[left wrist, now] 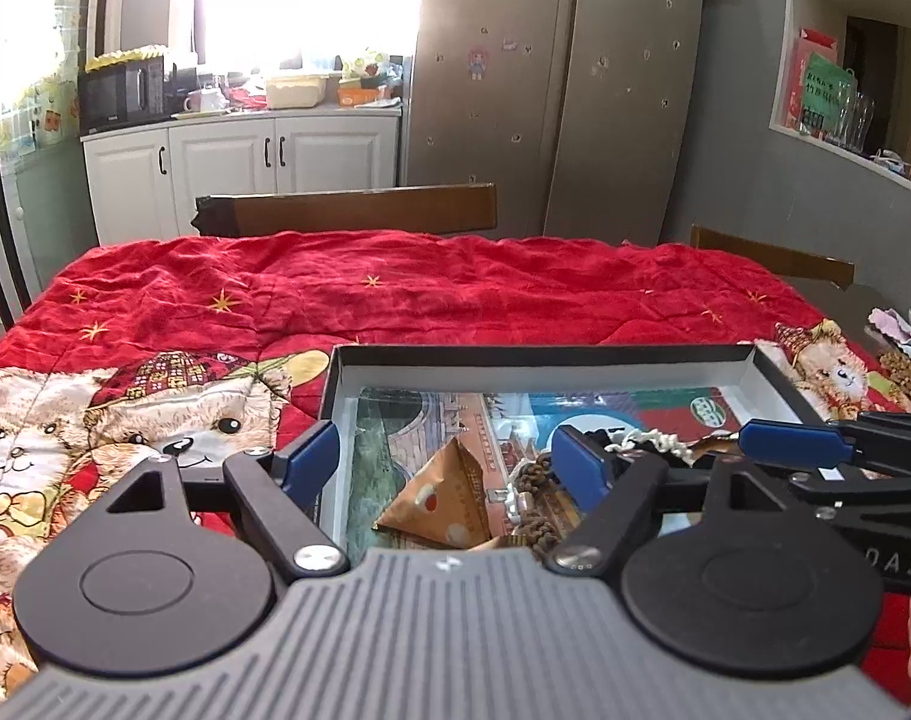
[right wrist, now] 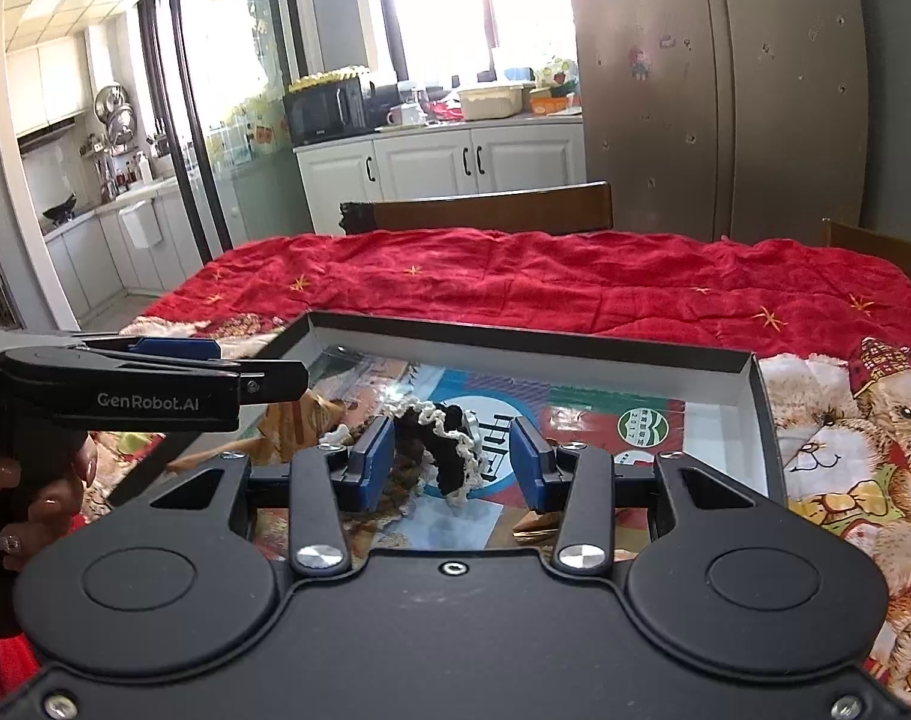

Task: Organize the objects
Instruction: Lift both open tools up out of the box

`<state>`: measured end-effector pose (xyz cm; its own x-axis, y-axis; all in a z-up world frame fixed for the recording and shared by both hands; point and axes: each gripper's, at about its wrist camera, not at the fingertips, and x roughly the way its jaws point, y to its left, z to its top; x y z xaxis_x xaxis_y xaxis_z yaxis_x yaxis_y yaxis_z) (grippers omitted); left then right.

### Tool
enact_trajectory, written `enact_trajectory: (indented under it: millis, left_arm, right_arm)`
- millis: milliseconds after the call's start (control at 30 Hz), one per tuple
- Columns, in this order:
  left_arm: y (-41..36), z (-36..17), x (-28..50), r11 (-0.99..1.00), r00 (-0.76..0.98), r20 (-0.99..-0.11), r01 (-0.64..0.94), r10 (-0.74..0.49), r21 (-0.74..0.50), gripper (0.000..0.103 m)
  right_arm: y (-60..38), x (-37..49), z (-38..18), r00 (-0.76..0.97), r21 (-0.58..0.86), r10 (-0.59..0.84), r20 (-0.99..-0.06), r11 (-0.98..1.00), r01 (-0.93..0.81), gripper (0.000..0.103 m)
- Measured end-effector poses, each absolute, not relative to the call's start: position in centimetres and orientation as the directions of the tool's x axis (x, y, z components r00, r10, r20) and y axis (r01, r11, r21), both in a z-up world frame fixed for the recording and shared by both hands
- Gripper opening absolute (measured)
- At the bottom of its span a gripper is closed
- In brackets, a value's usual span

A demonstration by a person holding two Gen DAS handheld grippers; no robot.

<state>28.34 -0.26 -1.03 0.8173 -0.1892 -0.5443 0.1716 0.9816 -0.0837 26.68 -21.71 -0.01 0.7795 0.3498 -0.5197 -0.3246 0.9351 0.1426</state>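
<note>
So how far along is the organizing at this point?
Done: the box on the red quilt already holds a tan triangular packet, a black-and-white scrunchie and a brown beaded string. In hand: nothing; left gripper and right gripper are both open above it. Left: brown beads and a pink item outside the box.

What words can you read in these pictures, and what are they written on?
"GenRobot.AI": on the side of the left tongs, in the right wrist view.
"OAS": cut-off letters on the right tongs, in the left wrist view.
Green round label in the box: too small to read.
Fridge stickers, shelf cards, golden packet: blurred.
</note>
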Motion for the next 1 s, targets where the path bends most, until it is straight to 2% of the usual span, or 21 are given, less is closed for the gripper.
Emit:
enact_trajectory:
  millis: [1000]
  left_arm:
    - [-0.3, 3.9, 19.4, 0.973, 0.861, -0.456, 0.223, -0.223, -0.055, 0.087]
  right_arm:
    - [-23.9, 16.6, 5.5, 0.81, 0.121, 0.403, -0.426, 0.913, -0.391, 0.041]
